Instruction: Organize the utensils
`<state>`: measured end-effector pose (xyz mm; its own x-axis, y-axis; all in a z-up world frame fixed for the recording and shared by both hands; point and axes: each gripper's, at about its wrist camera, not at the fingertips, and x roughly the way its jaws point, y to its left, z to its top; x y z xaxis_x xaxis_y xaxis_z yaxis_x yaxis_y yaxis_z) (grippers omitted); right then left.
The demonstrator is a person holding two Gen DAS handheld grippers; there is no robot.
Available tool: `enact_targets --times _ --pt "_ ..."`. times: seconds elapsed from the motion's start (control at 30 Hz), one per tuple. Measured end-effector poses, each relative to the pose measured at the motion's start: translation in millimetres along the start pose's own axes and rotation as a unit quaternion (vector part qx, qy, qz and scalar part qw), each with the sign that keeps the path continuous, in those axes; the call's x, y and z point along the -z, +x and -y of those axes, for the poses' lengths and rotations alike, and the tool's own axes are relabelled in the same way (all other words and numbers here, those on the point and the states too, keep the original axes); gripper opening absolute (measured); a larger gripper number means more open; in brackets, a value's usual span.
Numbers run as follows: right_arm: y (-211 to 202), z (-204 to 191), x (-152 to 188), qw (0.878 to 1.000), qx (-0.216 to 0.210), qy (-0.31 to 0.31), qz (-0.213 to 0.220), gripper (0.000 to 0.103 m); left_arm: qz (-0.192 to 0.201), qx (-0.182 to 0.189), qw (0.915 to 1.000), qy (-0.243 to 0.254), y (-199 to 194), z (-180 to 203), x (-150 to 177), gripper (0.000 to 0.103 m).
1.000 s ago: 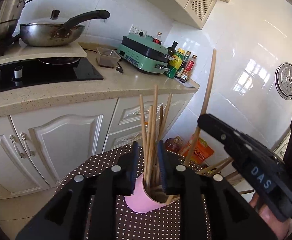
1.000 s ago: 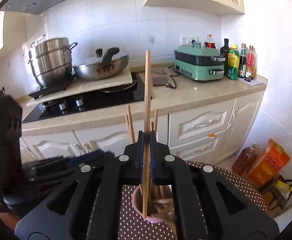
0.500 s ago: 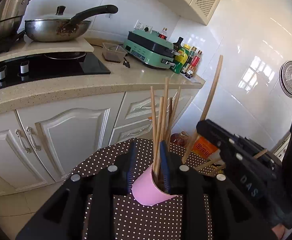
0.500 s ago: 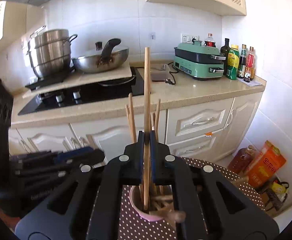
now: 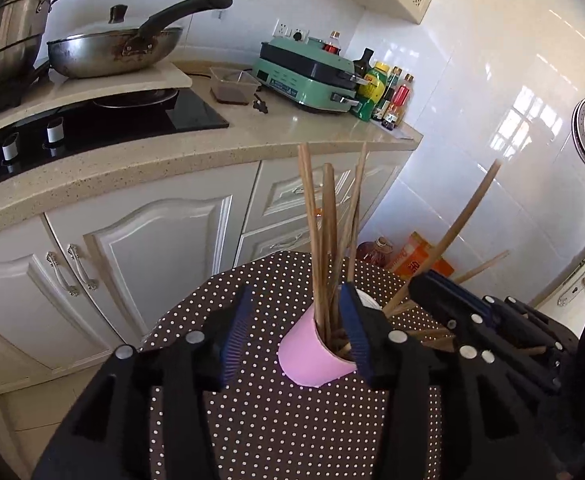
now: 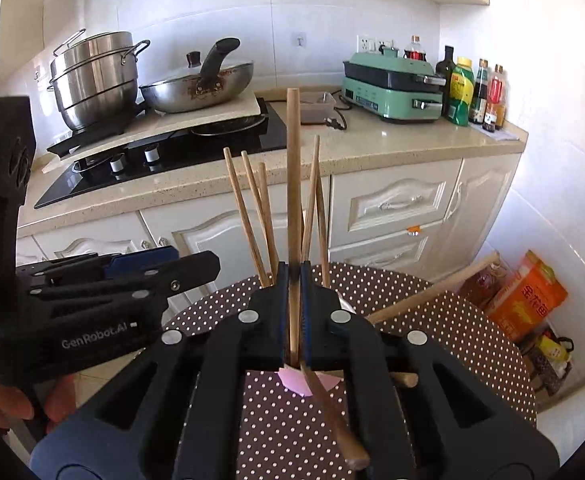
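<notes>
- Your right gripper [image 6: 296,312] has its jaws pressed together on one wooden chopstick [image 6: 292,184]. The pads pinch it low on its shaft, and the long part stands up above the jaws.
- The long axis of this chopstick is almost upright in the right wrist view. In the left wrist view the same stick leans up and to the right, so its top is tilted away from the cup.
- The lower end of the stick goes down behind the jaws, toward the pink cup [image 5: 312,354]. I cannot tell if the tip is already inside the rim, because the fingers hide it.
- The cup stands on the dotted tablecloth [image 5: 292,432], just under and in front of your right gripper. Several other chopsticks [image 5: 328,240] already stand in it, spread like a fan.
- Your left gripper [image 5: 292,336] is around the cup, and its jaws are opening. The cup is between them, with the right pad still at its rim and the left pad apart from its wall.
- More wooden utensils [image 6: 432,292] lie on the table to the right of the cup.
- In my judgement, the coming move depends on one thing: the stick must go straight down along its own axis into the cup. Your right hand is the nearer one for this.
</notes>
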<state>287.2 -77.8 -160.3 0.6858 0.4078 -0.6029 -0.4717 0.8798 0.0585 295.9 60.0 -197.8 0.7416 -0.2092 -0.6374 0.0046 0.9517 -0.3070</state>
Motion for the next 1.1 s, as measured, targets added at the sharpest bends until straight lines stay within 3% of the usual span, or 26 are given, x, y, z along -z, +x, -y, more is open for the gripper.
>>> enact_targets --times 0.1,0.17,0.23,0.43,0.73,0.97,1.1 --pt "-7.2 2.7 -1.4 1.0 0.006 0.014 -0.003 0.014 0.001 -0.007 0.9999 0.009 -7.9 2.9 -0.4 0.051" --pt "-14.6 3.3 -2.6 1.0 0.004 0.019 0.001 0.033 0.0 -0.01 0.9999 0.013 -13.7 5.0 -0.8 0.052" --pt "-24.0 1.6 -4.2 1.0 0.008 0.014 0.01 0.043 0.001 -0.018 0.9997 0.013 -20.7 7.2 -1.9 0.054" --pt "-57.3 2.9 -8.9 1.0 0.006 0.019 0.021 0.043 0.012 -0.02 0.9992 0.032 -46.9 20.9 -4.4 0.056" --pt "-115.9 4.4 -17.6 0.999 0.021 0.03 0.032 0.053 0.049 -0.033 0.9963 0.062 -97.3 51.2 -12.0 0.062" --pt "-163.2 -3.8 -26.8 0.998 0.025 0.029 0.059 0.065 0.111 -0.032 0.9892 0.09 -149.5 77.1 -16.5 0.067" --pt "-182.6 -9.4 -30.7 0.997 0.026 0.027 0.072 0.067 0.128 -0.028 0.9875 0.089 -170.4 83.7 -15.1 0.068"
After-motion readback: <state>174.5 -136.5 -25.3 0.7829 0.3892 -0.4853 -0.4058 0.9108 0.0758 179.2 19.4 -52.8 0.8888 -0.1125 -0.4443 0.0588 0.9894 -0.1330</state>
